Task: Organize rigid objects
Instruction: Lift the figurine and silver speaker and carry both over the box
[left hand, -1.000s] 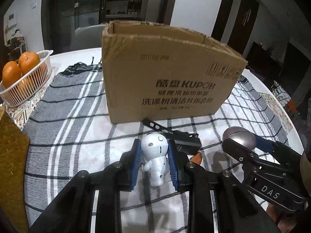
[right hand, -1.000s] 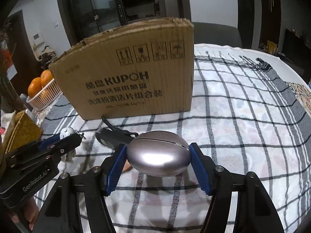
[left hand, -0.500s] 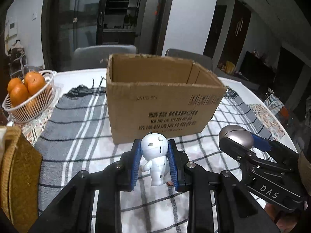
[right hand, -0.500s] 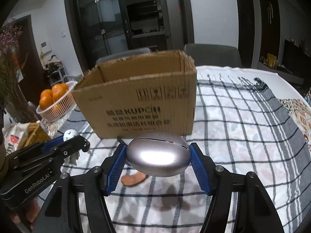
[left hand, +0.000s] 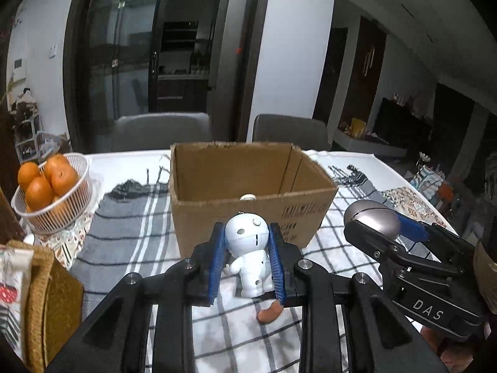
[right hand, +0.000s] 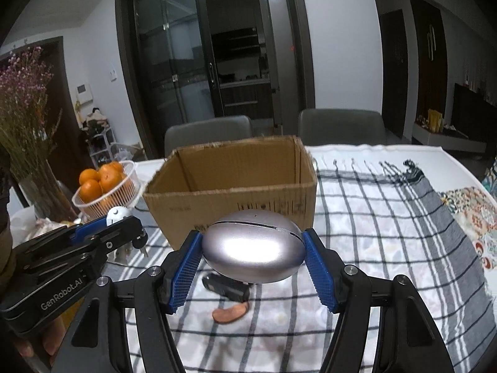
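Observation:
My left gripper (left hand: 247,267) is shut on a white robot figurine (left hand: 248,258) and holds it in the air in front of the open cardboard box (left hand: 248,208). My right gripper (right hand: 253,267) is shut on a silver egg-shaped case (right hand: 253,250), also lifted, near the box (right hand: 233,186). Something small and white (left hand: 247,197) shows inside the box. The right gripper also shows in the left wrist view (left hand: 382,233), and the left gripper in the right wrist view (right hand: 115,233).
On the checked cloth (right hand: 372,233) below lie a black object (right hand: 226,287) and a small brown piece (right hand: 230,313). A white basket of oranges (left hand: 52,195) stands at the left. A woven bag (left hand: 46,304) is near left. Dried flowers (right hand: 25,118) stand far left.
Both grippers have risen with their objects; the box now shows from above its rim, with its inside in view. The black object has dropped out of the left wrist view.

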`<move>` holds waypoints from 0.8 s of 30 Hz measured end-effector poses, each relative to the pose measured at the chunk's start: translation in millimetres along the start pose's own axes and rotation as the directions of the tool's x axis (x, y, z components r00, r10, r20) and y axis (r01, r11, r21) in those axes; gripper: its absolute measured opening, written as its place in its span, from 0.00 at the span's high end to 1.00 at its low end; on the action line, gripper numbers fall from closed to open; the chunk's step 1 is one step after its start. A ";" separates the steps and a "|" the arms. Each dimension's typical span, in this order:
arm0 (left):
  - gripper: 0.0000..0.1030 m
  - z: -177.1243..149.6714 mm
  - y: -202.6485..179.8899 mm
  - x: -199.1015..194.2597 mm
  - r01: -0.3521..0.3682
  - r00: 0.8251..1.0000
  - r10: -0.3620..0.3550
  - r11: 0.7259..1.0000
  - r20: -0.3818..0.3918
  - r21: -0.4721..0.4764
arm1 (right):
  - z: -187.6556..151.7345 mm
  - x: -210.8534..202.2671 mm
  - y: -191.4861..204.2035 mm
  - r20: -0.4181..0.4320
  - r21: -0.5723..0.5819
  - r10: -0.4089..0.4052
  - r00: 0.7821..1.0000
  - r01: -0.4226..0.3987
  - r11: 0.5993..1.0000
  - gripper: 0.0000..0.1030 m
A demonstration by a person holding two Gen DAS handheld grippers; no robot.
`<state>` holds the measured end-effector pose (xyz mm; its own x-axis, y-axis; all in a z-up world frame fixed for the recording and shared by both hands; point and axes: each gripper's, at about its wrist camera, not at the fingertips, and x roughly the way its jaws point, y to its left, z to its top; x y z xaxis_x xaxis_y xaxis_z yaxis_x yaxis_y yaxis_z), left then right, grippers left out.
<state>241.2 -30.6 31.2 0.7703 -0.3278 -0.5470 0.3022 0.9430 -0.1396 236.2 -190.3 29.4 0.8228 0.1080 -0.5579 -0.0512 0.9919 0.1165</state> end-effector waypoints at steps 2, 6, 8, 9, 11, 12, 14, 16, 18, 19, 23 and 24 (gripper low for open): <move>0.73 6.1 0.4 -2.4 0.003 1.000 -0.003 1.000 0.013 0.005 | 5.6 -4.3 1.8 0.019 -0.004 0.000 1.000 0.000 1.000 0.36; 0.73 19.3 -0.7 -6.9 0.009 0.999 -0.009 1.000 0.039 0.017 | 17.4 -10.7 4.7 0.049 -0.012 0.003 0.999 -0.002 1.000 0.36; 0.73 24.4 -0.9 -7.2 0.009 0.999 -0.010 1.000 0.047 0.020 | 23.0 -12.6 5.6 0.062 -0.016 0.005 0.998 -0.004 1.000 0.36; 0.73 27.6 -0.9 -7.3 0.009 0.999 -0.010 1.000 0.051 0.023 | 26.0 -13.7 6.5 0.068 -0.019 0.006 0.998 -0.005 1.000 0.36; 0.73 33.3 -1.4 -7.2 0.007 0.998 -0.009 1.000 0.058 0.030 | 32.3 -14.5 6.9 0.079 -0.024 0.006 0.997 -0.004 1.000 0.36; 0.73 37.6 -1.2 -6.6 0.007 0.998 -0.009 0.999 0.061 0.034 | 34.4 -14.7 6.9 0.082 -0.026 0.007 0.997 -0.005 1.000 0.36; 0.73 43.7 -1.0 -5.8 0.005 0.998 -0.007 0.999 0.066 0.040 | 39.5 -15.0 7.6 0.090 -0.031 0.008 0.996 -0.005 1.000 0.36; 0.73 49.3 -1.6 -4.5 0.003 0.998 -0.006 0.999 0.070 0.049 | 43.9 -14.1 8.2 0.095 -0.033 0.009 0.995 -0.005 0.999 0.36; 0.73 55.1 -2.0 -3.7 -0.002 0.997 -0.002 0.998 0.074 0.055 | 50.4 -11.6 7.8 0.098 -0.036 0.011 0.995 -0.008 0.999 0.36; 0.73 58.5 -2.0 -2.5 -0.005 0.997 0.000 0.998 0.077 0.060 | 52.4 -10.7 7.6 0.098 -0.037 0.011 0.995 -0.007 0.999 0.36; 0.73 69.9 -0.6 3.0 -0.008 0.997 0.002 0.997 0.077 0.071 | 62.8 -5.0 7.4 0.099 -0.042 0.013 0.995 -0.009 0.999 0.36; 0.73 72.8 -0.7 4.6 -0.011 0.997 0.005 0.997 0.077 0.074 | 66.2 -2.5 7.0 0.097 -0.045 0.014 0.995 -0.010 0.999 0.36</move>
<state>285.3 -36.9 88.9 0.8127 -0.3262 -0.4828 0.3341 0.9397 -0.0725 271.2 -188.1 86.0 0.8730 0.1149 -0.4741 -0.0846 0.9928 0.0849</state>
